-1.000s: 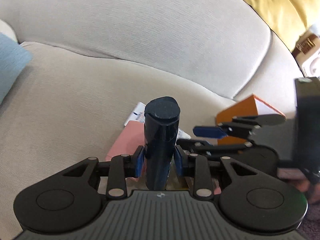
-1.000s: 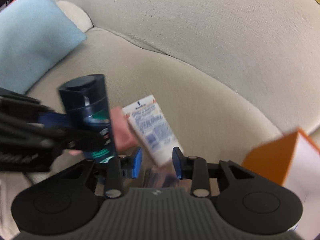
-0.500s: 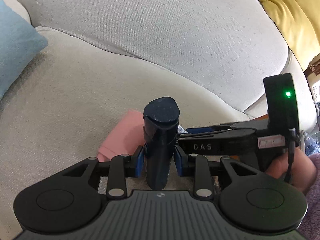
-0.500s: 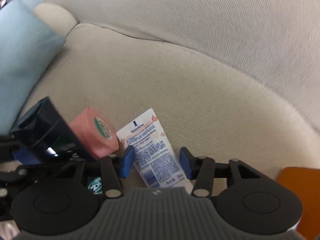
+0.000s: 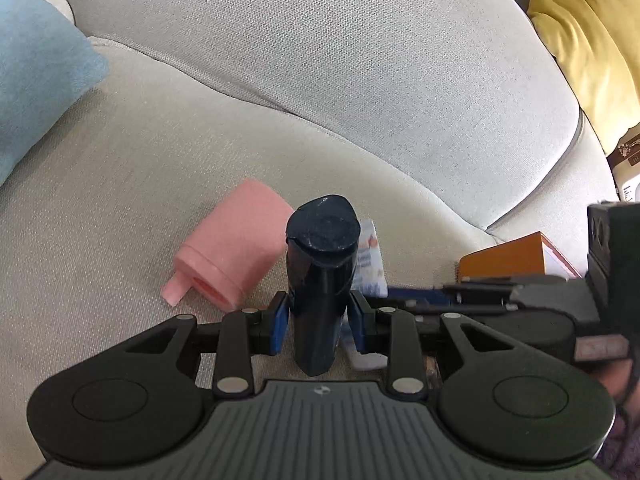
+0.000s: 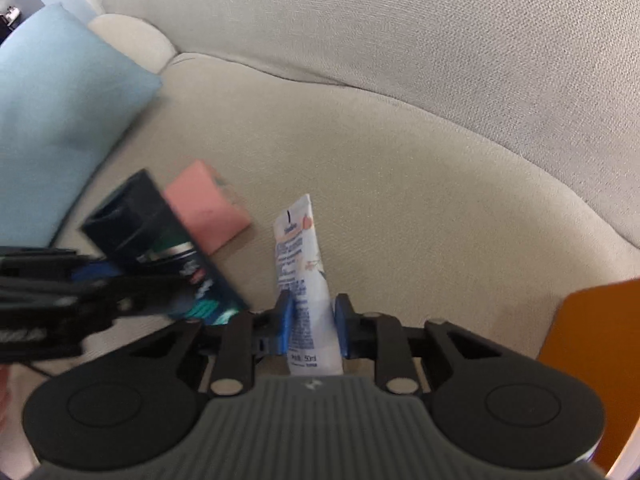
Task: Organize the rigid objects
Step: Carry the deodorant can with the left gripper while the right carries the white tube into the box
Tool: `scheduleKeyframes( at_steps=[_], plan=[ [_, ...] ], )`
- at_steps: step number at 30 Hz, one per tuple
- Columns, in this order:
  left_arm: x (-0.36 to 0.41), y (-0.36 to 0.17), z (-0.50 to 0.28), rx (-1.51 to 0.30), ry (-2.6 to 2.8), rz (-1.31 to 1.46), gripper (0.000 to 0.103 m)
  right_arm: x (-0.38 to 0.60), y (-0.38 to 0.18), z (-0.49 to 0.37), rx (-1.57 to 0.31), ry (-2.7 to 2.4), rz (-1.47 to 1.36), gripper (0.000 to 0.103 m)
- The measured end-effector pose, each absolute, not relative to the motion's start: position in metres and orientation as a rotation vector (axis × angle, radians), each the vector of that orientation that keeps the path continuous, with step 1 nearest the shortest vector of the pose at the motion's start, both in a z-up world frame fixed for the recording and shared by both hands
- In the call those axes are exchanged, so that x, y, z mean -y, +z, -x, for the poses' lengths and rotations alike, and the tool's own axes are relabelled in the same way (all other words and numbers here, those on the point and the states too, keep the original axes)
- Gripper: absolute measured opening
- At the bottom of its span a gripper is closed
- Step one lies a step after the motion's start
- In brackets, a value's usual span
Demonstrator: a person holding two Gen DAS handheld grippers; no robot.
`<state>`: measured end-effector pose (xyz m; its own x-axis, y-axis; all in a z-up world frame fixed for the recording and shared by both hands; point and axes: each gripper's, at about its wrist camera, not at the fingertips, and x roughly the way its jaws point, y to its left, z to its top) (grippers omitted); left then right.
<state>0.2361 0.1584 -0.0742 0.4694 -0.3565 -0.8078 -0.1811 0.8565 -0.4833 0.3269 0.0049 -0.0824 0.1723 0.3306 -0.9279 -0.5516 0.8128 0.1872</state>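
Seat cushion [image 5: 120, 160]: bare fabric across its back and middle, passable up to the backrest [image 5: 360, 60].
Obstacles: pink container [image 5: 236, 256] lying at the cushion's front centre; blue pillow [image 5: 36, 76] over its left end; orange box [image 5: 516, 256] at its right front; yellow pillow [image 5: 592, 32] beyond the right end.

A dark navy bottle [image 5: 320, 276] stands clamped upright between blue pads, cap up. Beside it a pink cylindrical container [image 5: 234, 254] lies on its side on the beige sofa seat [image 5: 120, 184]. A white printed tube [image 6: 306, 280] is gripped, crimped end up.
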Motion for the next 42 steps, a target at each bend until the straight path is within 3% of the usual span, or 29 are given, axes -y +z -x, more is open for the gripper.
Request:
scheduleKeyframes(
  at_steps=[9, 16, 29, 42],
  plan=[
    [-0.163, -0.085, -0.235, -1.108, -0.087, 0.564, 0.035, -0.011, -0.099, -0.325, -1.291, 0.654, 0.141, 0.026],
    [-0.161, -0.076, -0.226, -1.082, -0.096, 0.555, 0.035, 0.003, -0.087, -0.311, -1.248, 0.627, 0.085, 0.021],
    [-0.139, -0.006, -0.194, -0.965, -0.160, 0.477, 0.035, 0.028, -0.017, -0.254, -1.025, 0.553, 0.104, 0.019],
    [-0.058, 0.062, -0.166, -0.874, -0.355, 0.387, 0.035, 0.119, 0.052, -0.191, -0.852, 0.443, -0.014, 0.019]
  ],
)
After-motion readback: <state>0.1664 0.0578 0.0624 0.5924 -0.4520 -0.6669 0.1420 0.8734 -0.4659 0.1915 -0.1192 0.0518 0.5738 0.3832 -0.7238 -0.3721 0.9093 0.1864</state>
